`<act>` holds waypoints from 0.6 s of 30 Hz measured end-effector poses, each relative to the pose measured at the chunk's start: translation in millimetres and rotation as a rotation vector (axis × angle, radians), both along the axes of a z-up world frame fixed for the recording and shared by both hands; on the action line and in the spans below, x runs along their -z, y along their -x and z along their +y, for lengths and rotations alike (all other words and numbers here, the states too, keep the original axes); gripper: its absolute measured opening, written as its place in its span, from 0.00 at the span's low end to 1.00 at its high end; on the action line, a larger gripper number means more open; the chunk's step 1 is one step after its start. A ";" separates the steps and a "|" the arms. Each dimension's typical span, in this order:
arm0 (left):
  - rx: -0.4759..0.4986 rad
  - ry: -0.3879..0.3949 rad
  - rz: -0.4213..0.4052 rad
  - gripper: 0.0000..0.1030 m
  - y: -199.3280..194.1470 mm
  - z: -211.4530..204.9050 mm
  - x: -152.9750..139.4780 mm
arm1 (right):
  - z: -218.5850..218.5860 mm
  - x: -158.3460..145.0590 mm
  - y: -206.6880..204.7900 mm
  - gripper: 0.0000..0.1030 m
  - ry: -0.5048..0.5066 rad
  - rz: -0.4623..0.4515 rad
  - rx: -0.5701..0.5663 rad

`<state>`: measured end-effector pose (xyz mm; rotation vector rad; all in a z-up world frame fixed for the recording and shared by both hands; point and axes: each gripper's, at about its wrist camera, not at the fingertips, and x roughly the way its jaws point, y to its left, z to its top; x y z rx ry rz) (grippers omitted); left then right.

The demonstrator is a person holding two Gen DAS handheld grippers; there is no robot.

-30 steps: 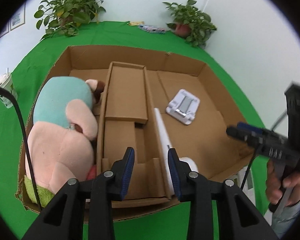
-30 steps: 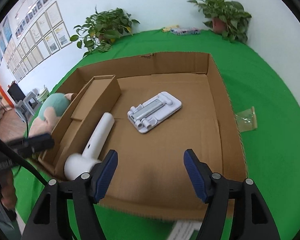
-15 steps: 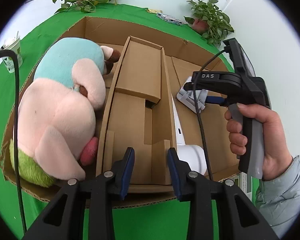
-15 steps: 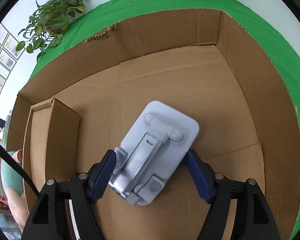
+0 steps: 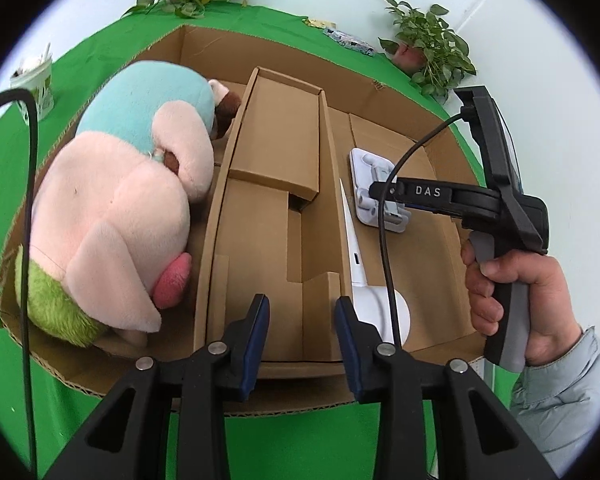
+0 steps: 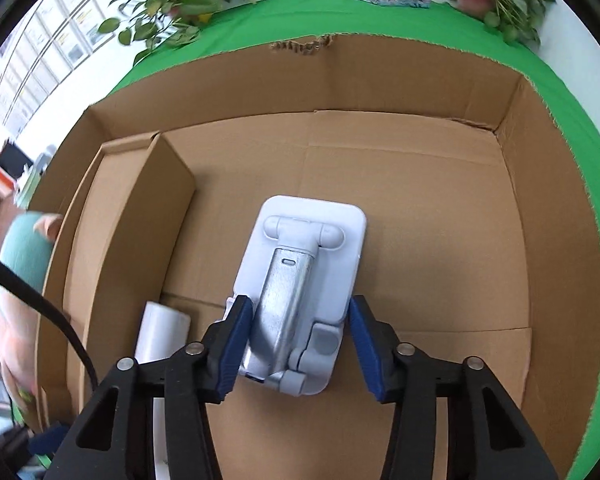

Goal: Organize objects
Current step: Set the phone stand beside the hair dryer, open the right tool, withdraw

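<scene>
Phone stand [image 6: 300, 300], white and folded flat on the floor of the cardboard box [image 6: 420, 152], lying between the fingers of the right gripper [image 6: 296, 344], jaws closing around its near end, left pad touching, right pad just apart. Left gripper [image 5: 302, 344] part open, nothing grasped, above the cardboard insert [image 5: 268, 216]; plush toy [image 5: 112, 216] left of fingers, white hair dryer [image 5: 376, 308] right.

Your left gripper [image 5: 302, 338]: black frame, blue pads, silver screws, black cable. Your right gripper [image 6: 296, 346]: same build, "DAS" marking, grey-black handle. Your sleeve [image 5: 560, 396]: pale grey-blue.
</scene>
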<state>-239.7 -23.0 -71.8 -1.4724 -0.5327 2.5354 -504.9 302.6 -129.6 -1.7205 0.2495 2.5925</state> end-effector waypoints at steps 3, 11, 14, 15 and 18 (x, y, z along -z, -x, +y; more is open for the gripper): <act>0.002 0.022 0.018 0.32 -0.5 -0.8 -2.7 | 4.4 -1.7 -3.1 0.44 0.012 -0.003 0.006; 0.011 0.021 0.022 0.32 1.3 -3.4 -2.5 | 11.8 -3.6 -8.4 0.42 0.011 -0.038 0.035; 0.007 0.023 0.026 0.32 2.6 -3.0 -3.0 | 9.7 -6.9 -12.9 0.42 0.005 -0.079 0.036; 0.008 0.025 0.031 0.32 3.0 -2.4 -3.5 | 8.7 -7.7 -15.5 0.42 0.001 -0.087 0.034; 0.005 0.046 0.052 0.32 -0.2 -1.3 -5.7 | 8.3 -8.9 -30.9 0.42 0.011 -0.100 0.034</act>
